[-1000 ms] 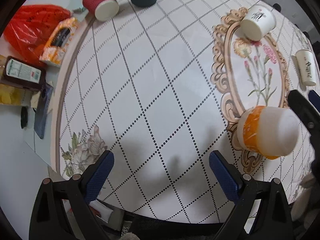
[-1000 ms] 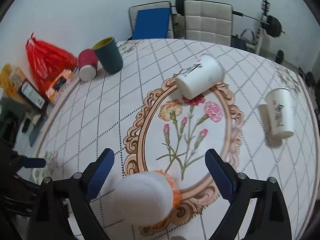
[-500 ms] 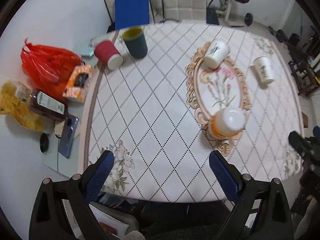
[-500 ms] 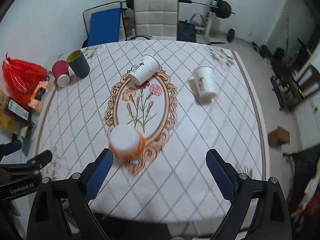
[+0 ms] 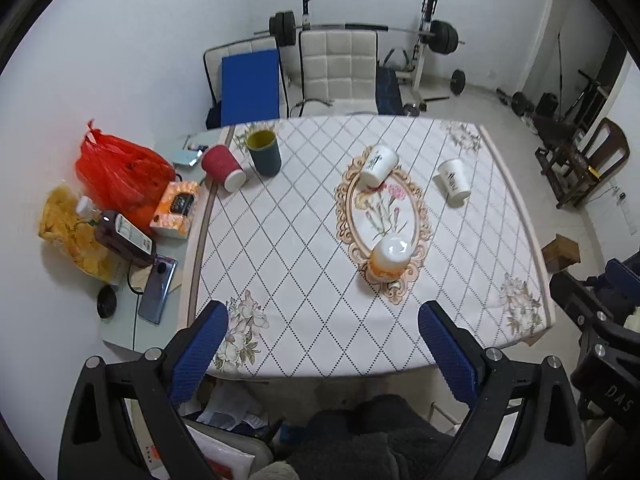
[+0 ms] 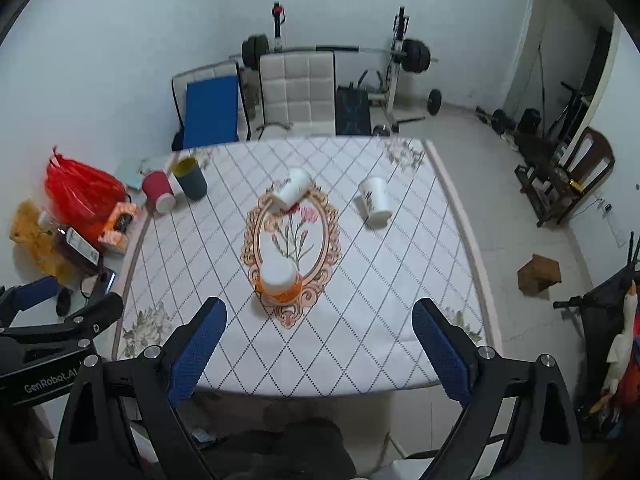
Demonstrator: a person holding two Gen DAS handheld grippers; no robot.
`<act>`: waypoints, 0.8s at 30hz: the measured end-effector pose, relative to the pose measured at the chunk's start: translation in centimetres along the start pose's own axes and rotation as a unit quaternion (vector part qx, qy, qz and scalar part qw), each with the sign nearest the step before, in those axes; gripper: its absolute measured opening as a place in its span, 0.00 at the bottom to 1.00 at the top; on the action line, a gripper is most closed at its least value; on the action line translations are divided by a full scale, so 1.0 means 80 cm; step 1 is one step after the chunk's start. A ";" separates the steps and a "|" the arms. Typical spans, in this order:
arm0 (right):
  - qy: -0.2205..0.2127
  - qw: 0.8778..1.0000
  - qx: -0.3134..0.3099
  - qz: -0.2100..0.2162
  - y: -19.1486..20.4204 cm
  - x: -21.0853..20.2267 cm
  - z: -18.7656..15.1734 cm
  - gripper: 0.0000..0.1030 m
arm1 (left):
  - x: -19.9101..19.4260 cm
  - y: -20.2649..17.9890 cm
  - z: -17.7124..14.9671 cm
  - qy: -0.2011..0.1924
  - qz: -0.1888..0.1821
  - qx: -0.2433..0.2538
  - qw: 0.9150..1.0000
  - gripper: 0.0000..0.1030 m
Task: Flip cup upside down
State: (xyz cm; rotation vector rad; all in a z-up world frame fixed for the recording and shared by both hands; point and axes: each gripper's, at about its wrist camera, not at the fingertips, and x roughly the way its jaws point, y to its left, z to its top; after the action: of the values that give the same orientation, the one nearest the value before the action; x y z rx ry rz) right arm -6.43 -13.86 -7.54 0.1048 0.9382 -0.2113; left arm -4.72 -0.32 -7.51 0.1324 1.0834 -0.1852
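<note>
An orange and white cup [image 5: 389, 258] stands upside down on the near end of the oval flower print of the tablecloth; it also shows in the right wrist view [image 6: 279, 278]. My left gripper [image 5: 322, 346] is open and empty, high above the table's near edge. My right gripper [image 6: 319, 342] is open and empty, also high and back from the table. Two white cups lie on their sides: one [image 5: 377, 165] at the far end of the oval, one [image 5: 453, 182] to its right.
A dark teal cup [image 5: 264, 152] stands upright and a red cup [image 5: 222, 162] lies beside it at the far left. A red bag [image 5: 120, 172], tissue pack [image 5: 176, 209], bottle [image 5: 124, 236] and phone [image 5: 157, 289] lie left of the tablecloth. Chairs and gym gear stand behind.
Both grippers have pulled up and back from the table, so the whole table now shows. The orange cup stays upside down on the oval print, untouched.
</note>
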 end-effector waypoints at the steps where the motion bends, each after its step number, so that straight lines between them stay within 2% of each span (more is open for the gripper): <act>1: -0.008 1.000 0.001 -0.001 -0.002 -0.013 0.000 0.94 | -0.010 -0.001 -0.001 -0.006 0.002 -0.002 1.000 0.95; 10: -0.039 0.999 0.003 0.009 -0.019 -0.103 0.003 0.94 | -0.067 -0.011 -0.005 -0.028 0.004 -0.021 0.999 0.95; 24: -0.031 0.999 0.005 0.022 -0.038 -0.112 0.008 0.94 | -0.078 -0.025 -0.014 -0.026 0.007 -0.038 0.999 0.95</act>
State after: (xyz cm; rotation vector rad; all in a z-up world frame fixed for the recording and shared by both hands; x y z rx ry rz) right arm -11.77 -15.73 0.11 0.1265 0.8725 -0.1782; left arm -8.97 -1.51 -2.55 0.0661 1.0366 -0.1330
